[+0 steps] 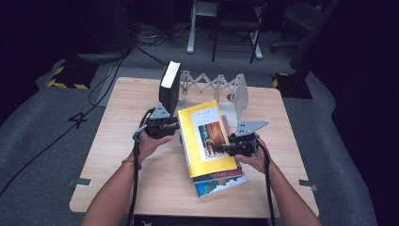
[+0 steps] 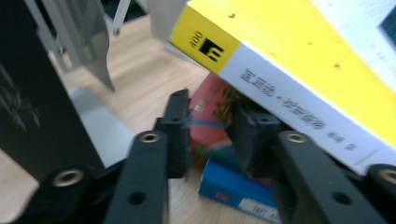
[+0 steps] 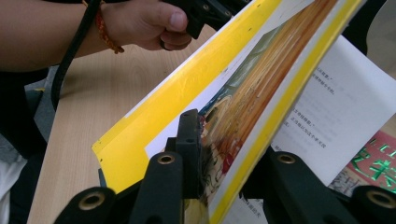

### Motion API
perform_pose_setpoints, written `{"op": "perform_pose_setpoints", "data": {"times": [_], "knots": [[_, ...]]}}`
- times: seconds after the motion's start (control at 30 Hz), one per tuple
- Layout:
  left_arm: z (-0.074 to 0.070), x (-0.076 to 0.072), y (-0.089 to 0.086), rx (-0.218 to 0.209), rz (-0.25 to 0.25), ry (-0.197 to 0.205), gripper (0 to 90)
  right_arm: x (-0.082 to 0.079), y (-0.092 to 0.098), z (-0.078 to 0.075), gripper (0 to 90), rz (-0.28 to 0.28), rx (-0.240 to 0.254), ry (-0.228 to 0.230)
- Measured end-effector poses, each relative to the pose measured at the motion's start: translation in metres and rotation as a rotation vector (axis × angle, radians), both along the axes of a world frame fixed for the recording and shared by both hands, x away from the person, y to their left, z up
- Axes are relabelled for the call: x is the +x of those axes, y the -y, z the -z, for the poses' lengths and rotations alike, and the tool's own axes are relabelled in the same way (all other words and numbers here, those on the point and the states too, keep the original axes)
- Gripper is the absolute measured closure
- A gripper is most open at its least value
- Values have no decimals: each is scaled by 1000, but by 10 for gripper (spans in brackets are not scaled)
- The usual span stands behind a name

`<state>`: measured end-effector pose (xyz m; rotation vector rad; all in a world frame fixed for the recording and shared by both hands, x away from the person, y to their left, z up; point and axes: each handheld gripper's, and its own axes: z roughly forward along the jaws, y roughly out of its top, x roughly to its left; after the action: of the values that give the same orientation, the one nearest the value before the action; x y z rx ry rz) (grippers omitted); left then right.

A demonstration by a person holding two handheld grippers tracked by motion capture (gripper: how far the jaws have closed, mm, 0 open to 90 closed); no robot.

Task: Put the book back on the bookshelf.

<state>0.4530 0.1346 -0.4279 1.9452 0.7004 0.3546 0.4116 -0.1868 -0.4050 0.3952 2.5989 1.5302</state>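
A yellow book (image 1: 207, 136) is tilted up over a stack holding a red book (image 2: 212, 109) and a blue book (image 1: 219, 184). My right gripper (image 1: 217, 149) is shut on its right edge. In the right gripper view the jaws (image 3: 224, 144) pinch the picture cover of the yellow book (image 3: 154, 116), and a white page (image 3: 341, 102) hangs loose behind. My left gripper (image 1: 175, 126) is at the book's left edge. In its own view the left gripper (image 2: 210, 126) stands open with nothing pressed between the jaws, just under the yellow book's spine (image 2: 299, 56).
A black book (image 1: 169, 87) stands upright in a grey metal expanding rack (image 1: 216, 87) at the back of the wooden table (image 1: 131, 108). The rack's end plate (image 2: 93, 46) and the black book (image 2: 32, 102) are close on the left gripper's left. Chairs and cables lie beyond the table.
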Motion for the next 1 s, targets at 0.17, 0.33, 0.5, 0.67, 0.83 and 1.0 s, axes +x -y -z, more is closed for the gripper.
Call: {"op": "perform_pose_setpoints", "data": {"times": [0.17, 0.33, 0.5, 0.67, 0.83, 1.0], "knots": [[-19, -3, 6, -12, 56, 46, 895, 1, 0, -4, 687, -21, 4, 28], [-26, -7, 12, -8, 102, 65, 896, 5, -5, -8, 595, -3, 23, 34], [-28, -11, 17, -5, 130, 74, 896, 9, -6, -14, 629, 21, 48, 37], [-35, -12, 20, 0, 135, 88, 897, 10, -2, -19, 766, 8, 50, 52], [-55, -14, 19, -20, 131, 121, 897, 9, -3, -28, 813, 29, 53, 100], [-73, -19, 18, -10, 136, 163, 897, 8, -4, -37, 856, 60, 78, 150]]}}
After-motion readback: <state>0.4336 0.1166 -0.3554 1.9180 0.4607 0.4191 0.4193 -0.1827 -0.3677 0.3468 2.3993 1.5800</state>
